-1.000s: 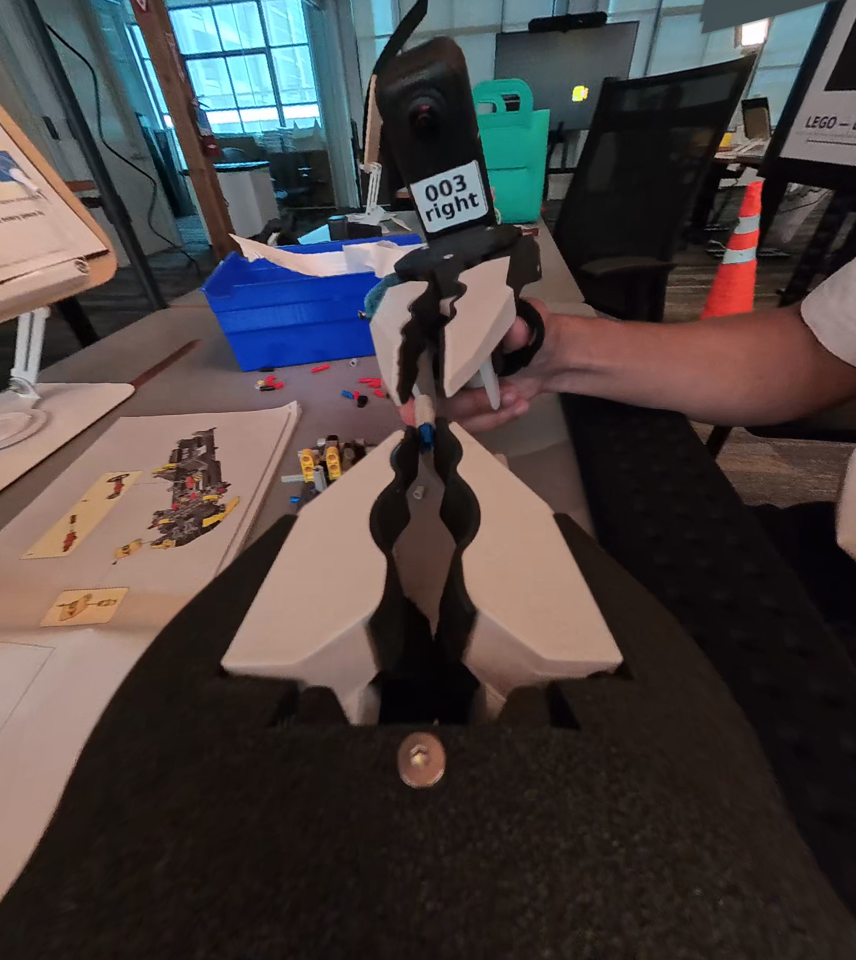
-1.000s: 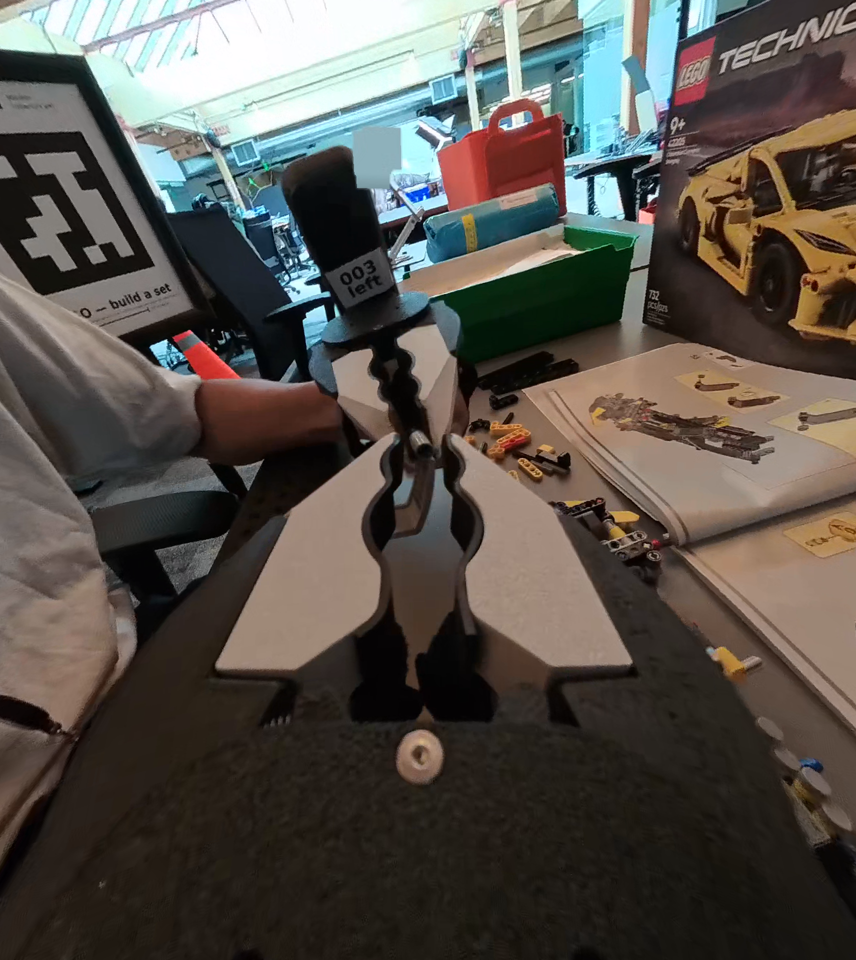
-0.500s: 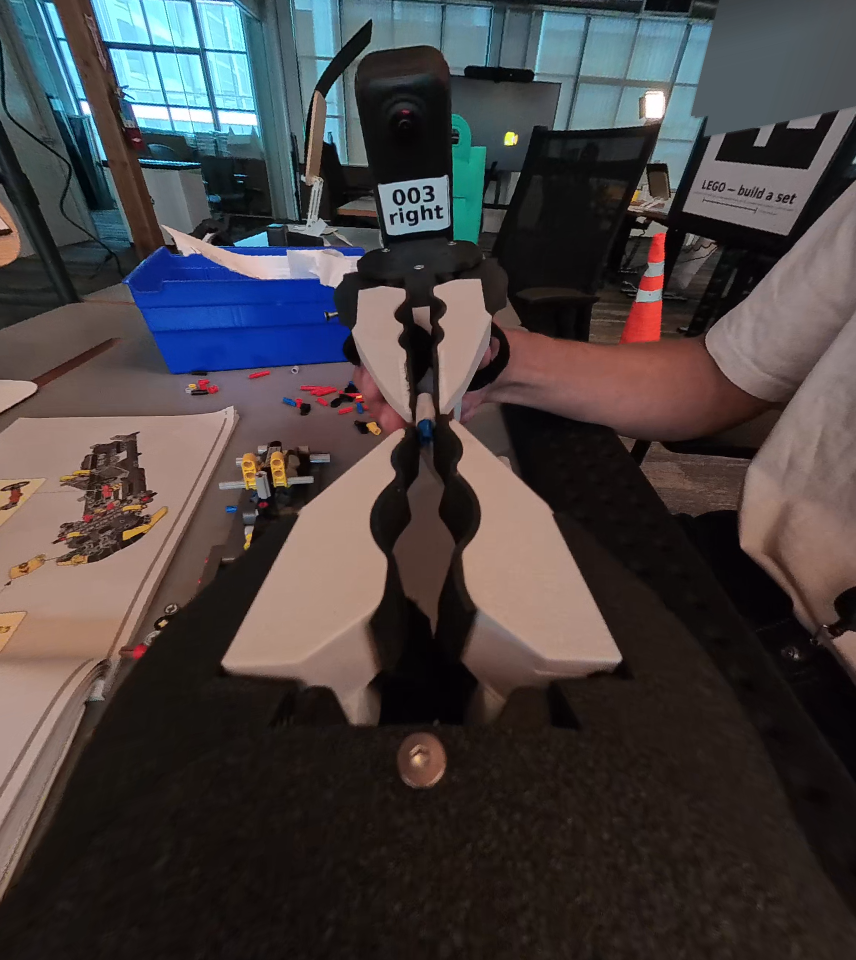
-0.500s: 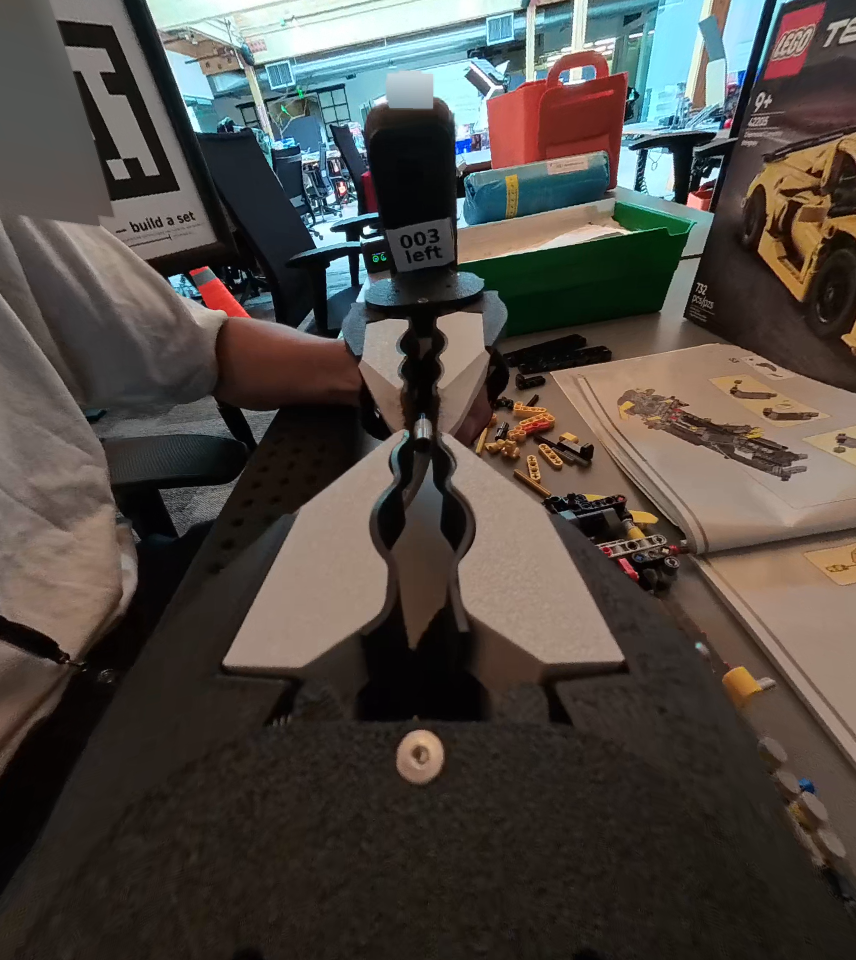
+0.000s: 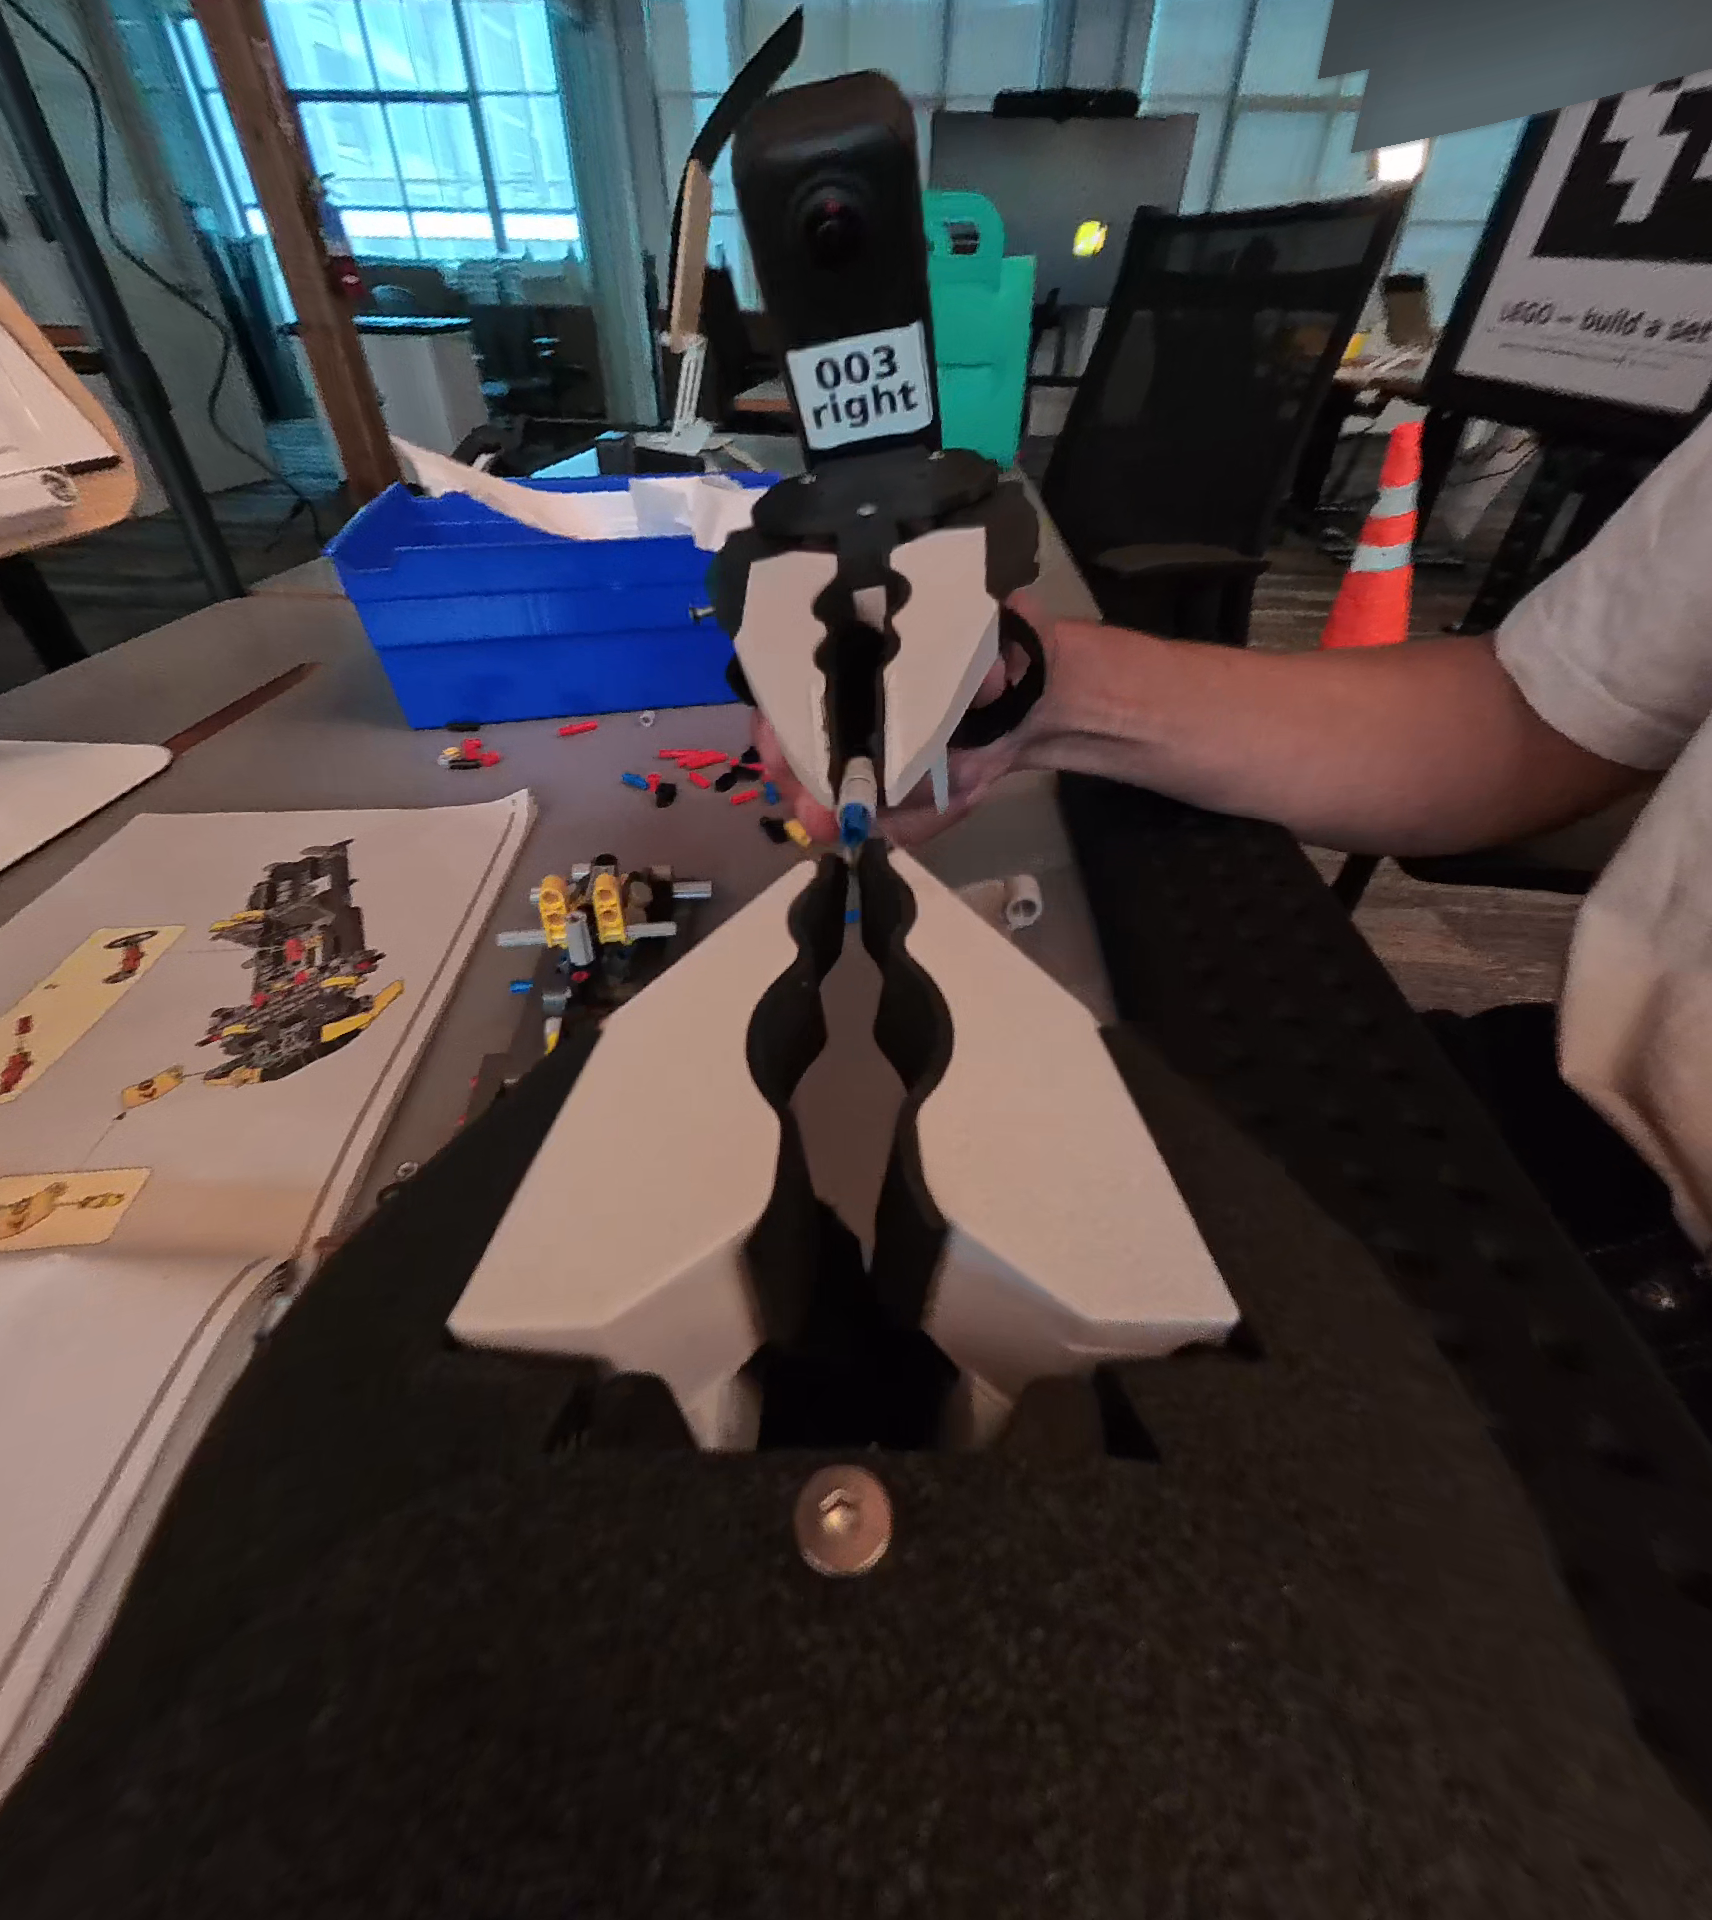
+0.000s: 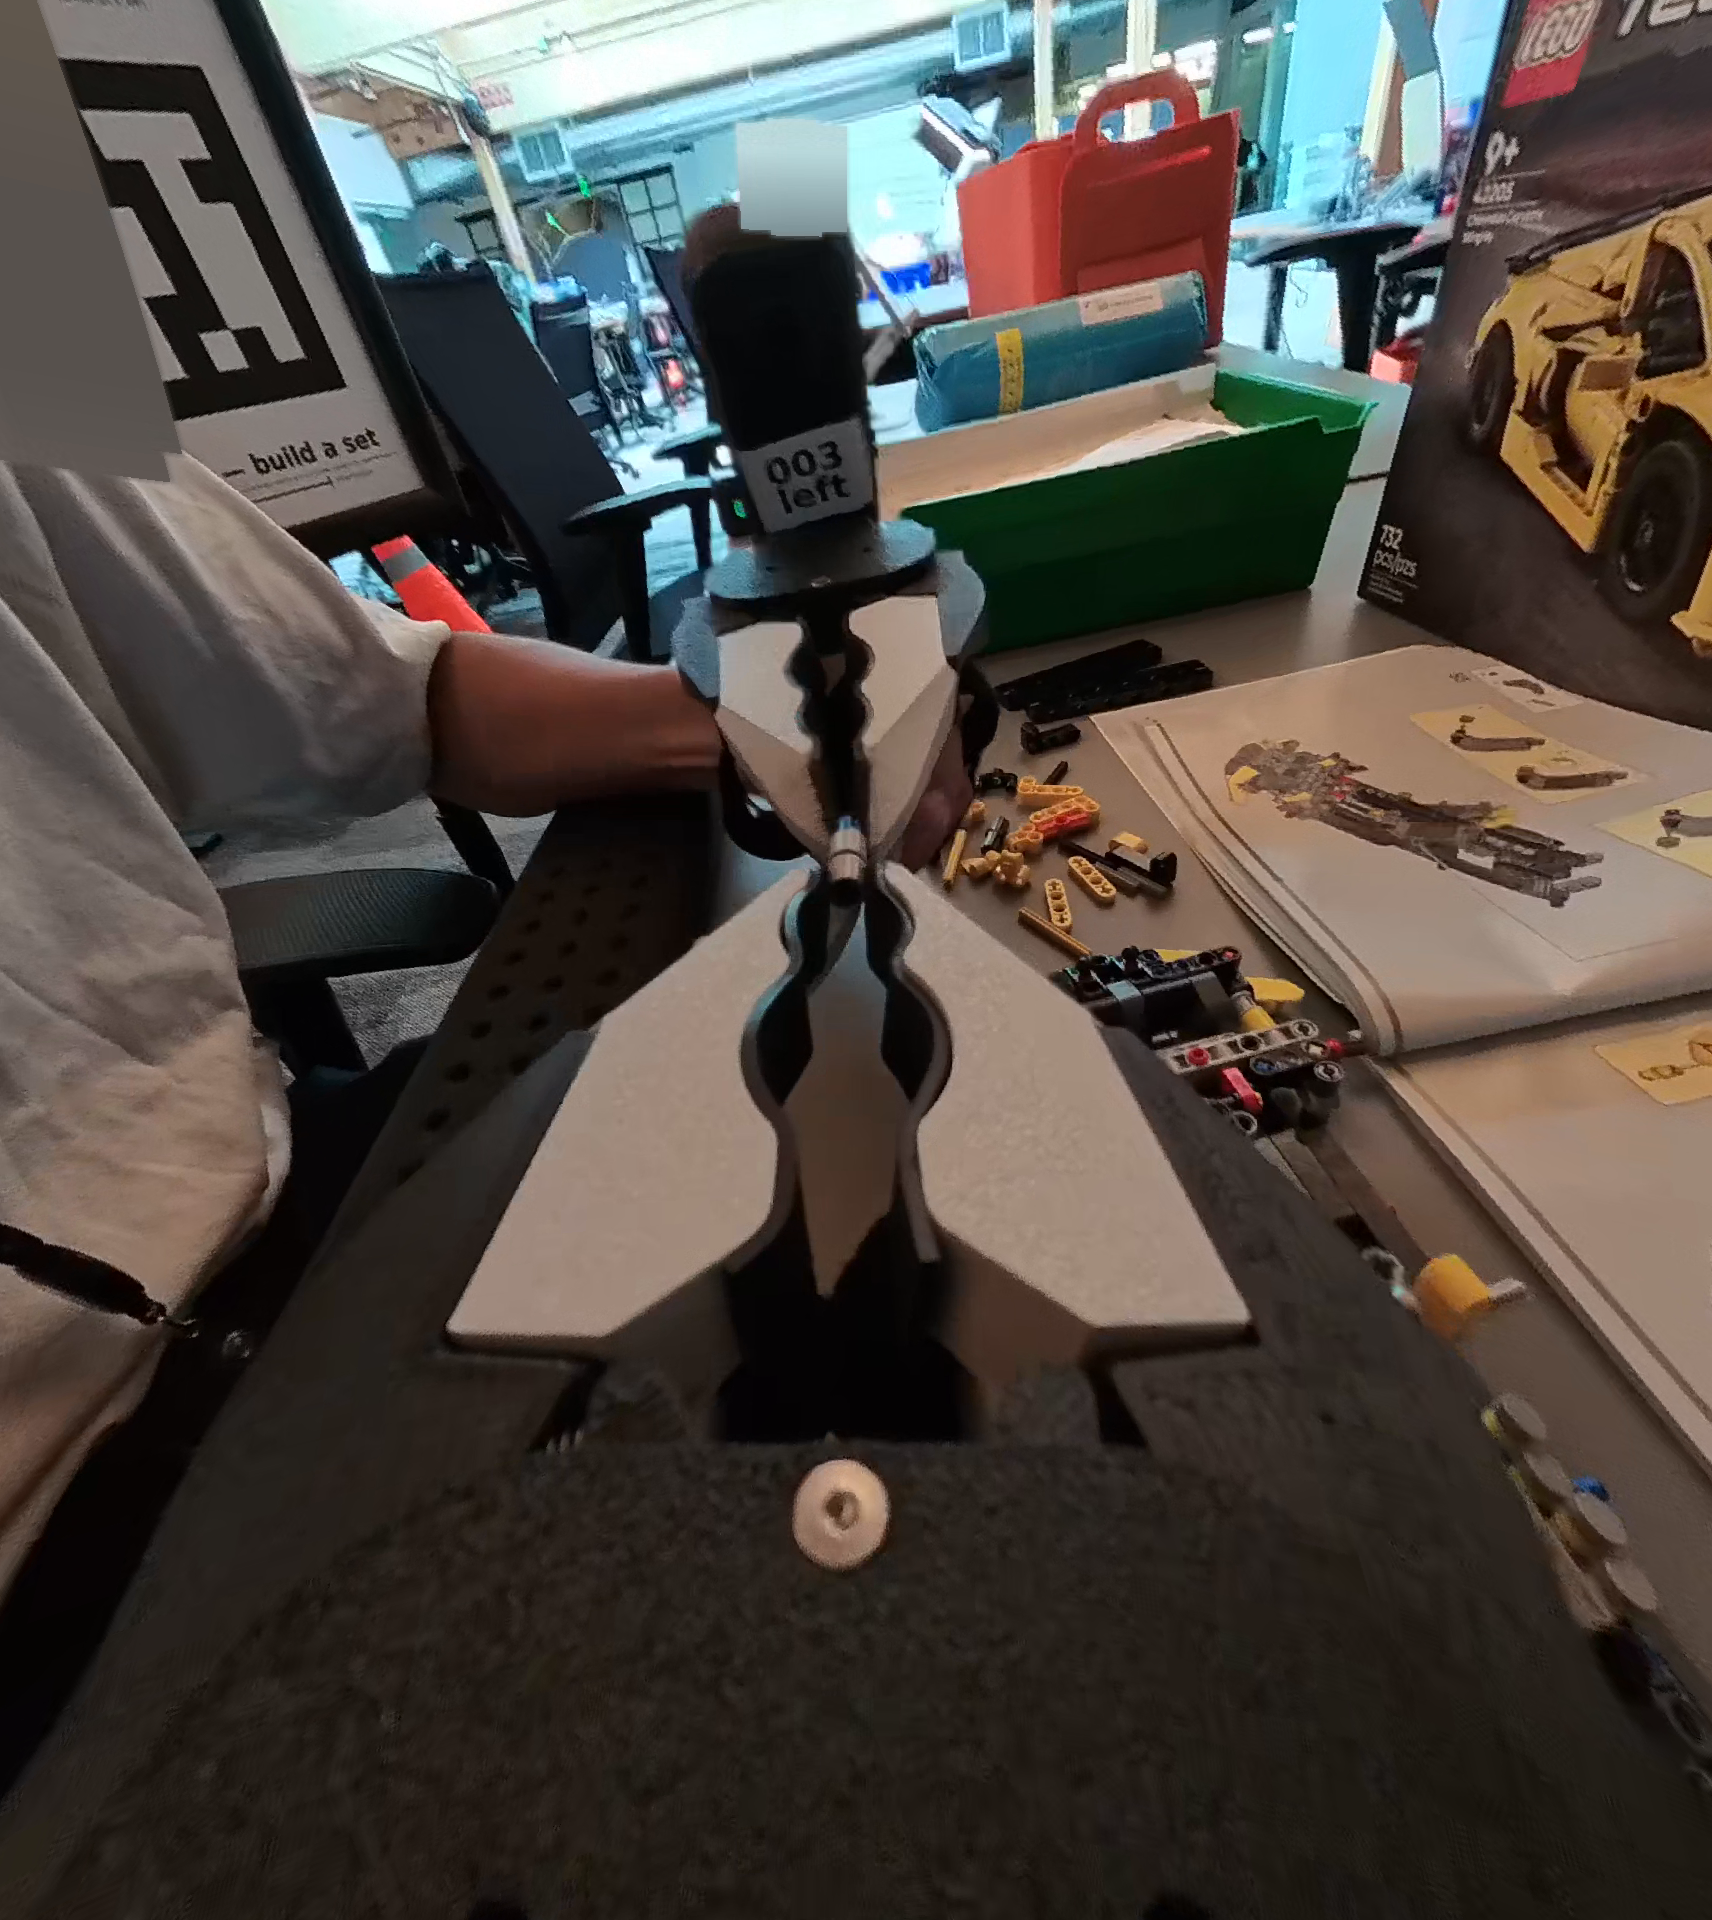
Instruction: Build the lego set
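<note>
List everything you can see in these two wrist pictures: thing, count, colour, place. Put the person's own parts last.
Bin: one, blue, far table.
Bin: one, green, far table.
Set box: one, dark with yellow car, upright.
Instruction book: one, open, white.
Partial build: one, black and yellow, beside book.
Loose pieces: many, mixed.
Cone: one, orange, floor.
Pin: one, tan and blue, between both tips.
Left gripper: shut.
Right gripper: shut.

At frame centre the right hand-held gripper [image 6: 844,902] meets the left hand-held gripper [image 6: 844,831] tip to tip, a small grey pin [image 6: 844,864] pinched between them. Loose lego pieces [image 6: 1049,842] lie at right beside the open instruction booklet [image 6: 1454,831].
</note>
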Available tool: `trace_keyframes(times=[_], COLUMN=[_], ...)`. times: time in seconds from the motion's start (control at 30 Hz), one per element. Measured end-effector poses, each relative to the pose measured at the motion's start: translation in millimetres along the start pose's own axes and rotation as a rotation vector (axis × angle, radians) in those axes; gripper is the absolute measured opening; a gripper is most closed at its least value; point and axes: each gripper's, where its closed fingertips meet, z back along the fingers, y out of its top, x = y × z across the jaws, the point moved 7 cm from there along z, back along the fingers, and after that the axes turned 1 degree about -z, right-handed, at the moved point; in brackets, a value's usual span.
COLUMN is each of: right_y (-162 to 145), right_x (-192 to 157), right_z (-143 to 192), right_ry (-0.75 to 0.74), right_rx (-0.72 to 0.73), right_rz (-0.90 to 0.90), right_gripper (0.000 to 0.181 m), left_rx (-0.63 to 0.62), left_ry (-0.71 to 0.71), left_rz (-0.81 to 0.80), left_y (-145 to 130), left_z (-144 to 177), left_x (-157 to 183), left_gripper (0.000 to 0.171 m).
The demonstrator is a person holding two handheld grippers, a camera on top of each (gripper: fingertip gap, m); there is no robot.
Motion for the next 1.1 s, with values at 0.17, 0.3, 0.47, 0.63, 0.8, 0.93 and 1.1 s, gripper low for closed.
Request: trace_keyframes(times=[0.17,0.3,0.47,0.63,0.8,0.93,1.1], right_y=[-4.0,-7.7,-8.2,-7.6,-7.7,-8.9,-9.4], right_x=[0.8,1.0,0.3,-1.1,-0.8,-0.1,0.4], right_z=[0.2,-3.1,-3.7,-3.2,-2.0,-1.0,-0.6], right_ry=[0.001,-0.003,0.007,0.029,0.038,0.036,0.035], right_rx=[-0.029,-0.062,-0.061,-0.06,-0.055,-0.069,-0.074], right_rz=[-0.012,-0.011,-0.018,-0.018,-0.032,-0.025,-0.028], right_gripper=[0.007,0.007,0.007,0.006,0.006,0.006,0.006], left_rx=[-0.035,-0.051,-0.062,-0.044,-0.036,-0.051,-0.055], left_ry=[0.023,0.015,0.002,-0.024,-0.026,-0.019,-0.016], left_rz=[-0.046,-0.037,-0.056,-0.052,-0.06,-0.078,-0.082], left_y=[-1.8,-2.8,-2.8,-3.4,-3.6,-4.5,-5.1], left_z=[-2.8,-2.8,-1.7,-0.7,-1.6,-2.6,-2.4], left_x=[2.8,2.6,2.8,4.0,4.7,5.1,4.7], left_gripper=[0.004,0.002,0.002,0.002,0.002,0.002,0.001])
